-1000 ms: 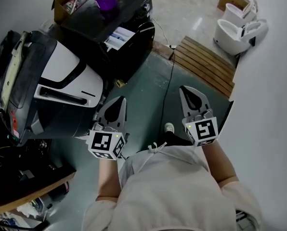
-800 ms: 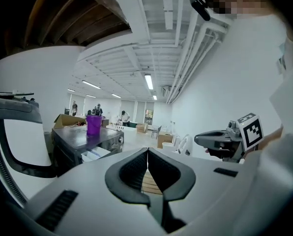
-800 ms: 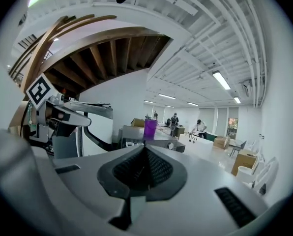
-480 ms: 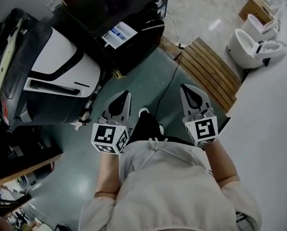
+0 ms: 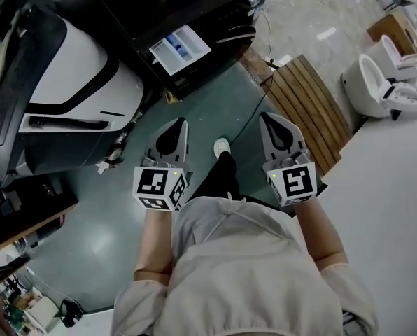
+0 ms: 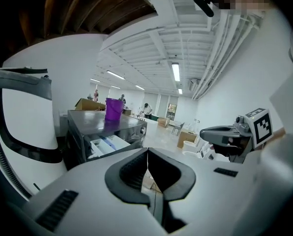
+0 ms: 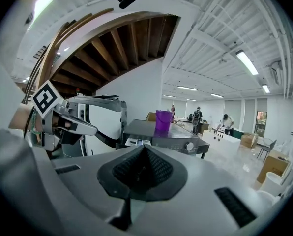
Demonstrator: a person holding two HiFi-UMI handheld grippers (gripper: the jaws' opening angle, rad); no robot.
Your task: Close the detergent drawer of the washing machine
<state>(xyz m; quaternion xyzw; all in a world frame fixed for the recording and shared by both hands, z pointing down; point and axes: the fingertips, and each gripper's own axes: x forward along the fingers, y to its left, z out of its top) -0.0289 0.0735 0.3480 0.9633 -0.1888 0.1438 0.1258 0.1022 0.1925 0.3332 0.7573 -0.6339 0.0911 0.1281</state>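
Detergent drawer [image 5: 180,50] pulled out of washing machine [image 5: 219,9], well ahead of left gripper [image 5: 182,123] and right gripper [image 5: 266,117], both closed, empty

Green floor [image 5: 96,243] bearing appliances and fittings.
Standing on it at upper left: a black washing machine [image 5: 208,12], and just beside it a bulky black-and-white machine [image 5: 61,82]. Lying to the right: a slatted wooden platform [image 5: 306,110]. Sitting beyond on paler flooring: a white toilet [image 5: 380,89] and a cardboard box [image 5: 390,26]. Trailing past the platform: a thin black cable [image 5: 254,114].
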